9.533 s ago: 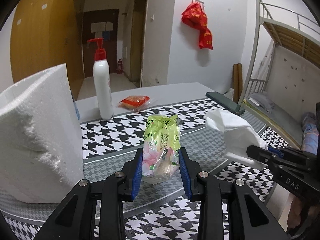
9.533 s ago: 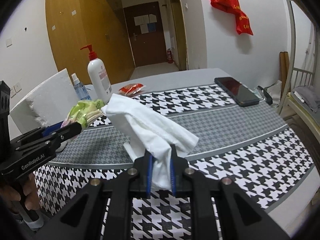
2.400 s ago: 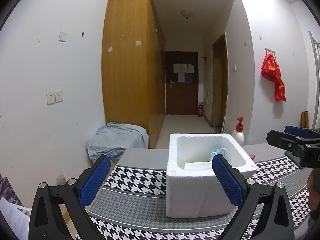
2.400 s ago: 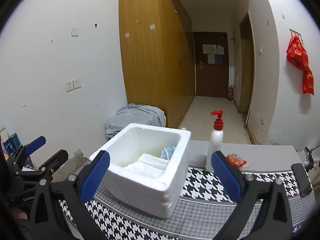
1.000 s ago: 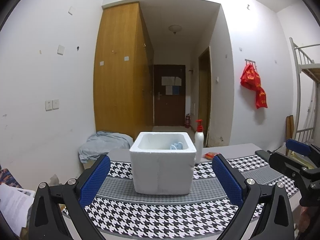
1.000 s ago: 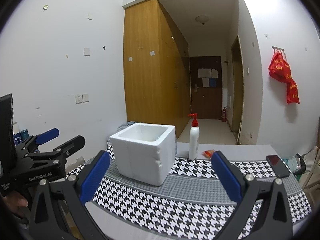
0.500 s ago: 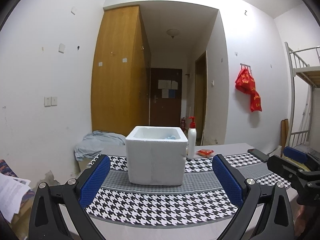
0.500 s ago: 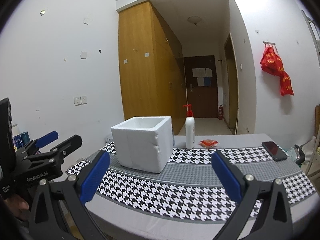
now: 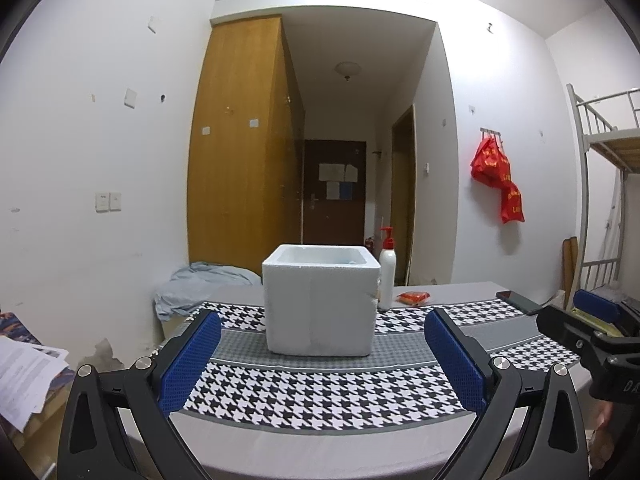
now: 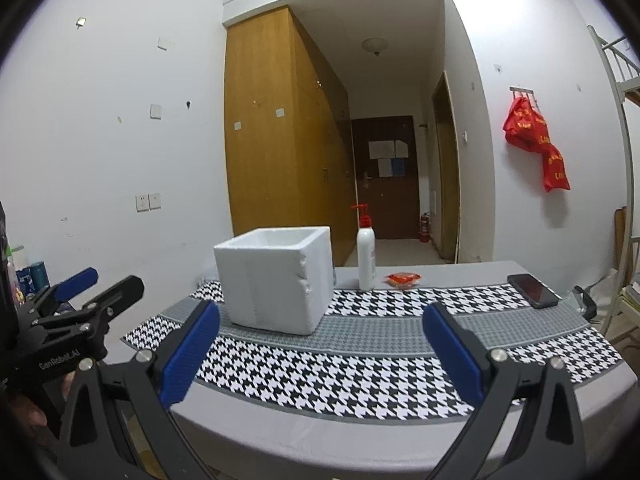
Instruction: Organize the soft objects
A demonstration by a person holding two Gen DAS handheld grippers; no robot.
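A white foam box (image 9: 320,300) stands on the houndstooth table runner (image 9: 320,392); it also shows in the right wrist view (image 10: 276,284). Its contents are hidden from this low angle. My left gripper (image 9: 322,360) is open and empty, held back from the table's near edge, facing the box. My right gripper (image 10: 320,354) is open and empty too, to the right of the left one. The left gripper shows at the left of the right wrist view (image 10: 80,300), and the right gripper shows at the right of the left wrist view (image 9: 592,320).
A white pump bottle with a red top (image 9: 387,270) stands right of the box, also in the right wrist view (image 10: 366,260). A small red packet (image 10: 402,279) and a black phone (image 10: 532,290) lie on the table. A bunk bed frame (image 9: 600,200) stands at the right.
Both grippers have drawn further back and lower from the table, so the box looks smaller and its inside has dropped out of sight. Both stay open and empty.
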